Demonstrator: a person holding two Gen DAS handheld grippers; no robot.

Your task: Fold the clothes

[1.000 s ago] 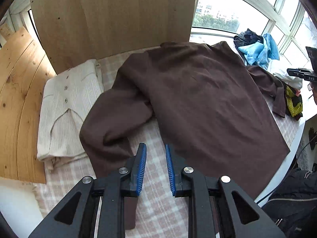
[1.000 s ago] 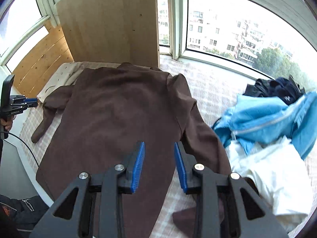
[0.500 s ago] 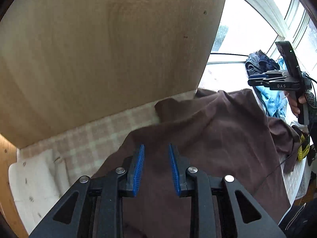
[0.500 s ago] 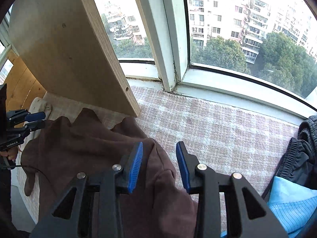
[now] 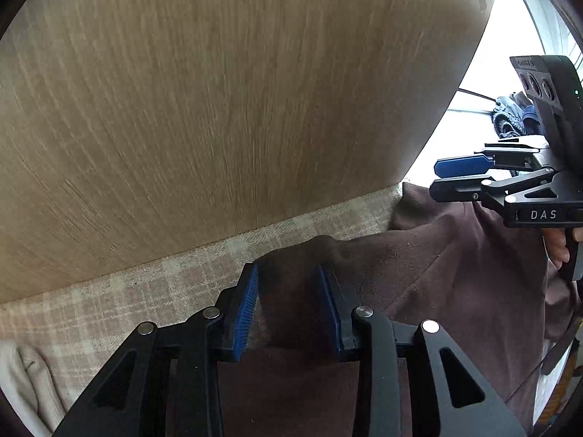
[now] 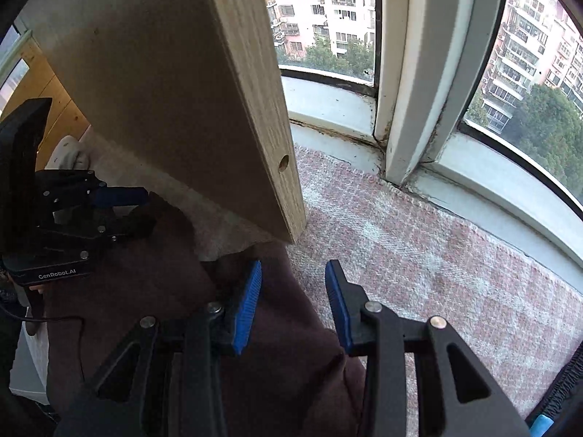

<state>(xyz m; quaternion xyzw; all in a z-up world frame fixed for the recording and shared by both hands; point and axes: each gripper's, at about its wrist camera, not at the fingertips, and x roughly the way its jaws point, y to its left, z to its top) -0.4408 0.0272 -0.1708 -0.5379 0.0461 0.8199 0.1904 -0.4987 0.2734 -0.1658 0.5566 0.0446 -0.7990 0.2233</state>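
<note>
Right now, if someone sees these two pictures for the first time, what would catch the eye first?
Probably the brown shirt, spread on the checked cloth, with both grippers poised open at its far edge: the left gripper at one shoulder, the right gripper at the other. Next comes the big wooden panel standing right behind the shirt, and the window showing apartment blocks and trees.
</note>
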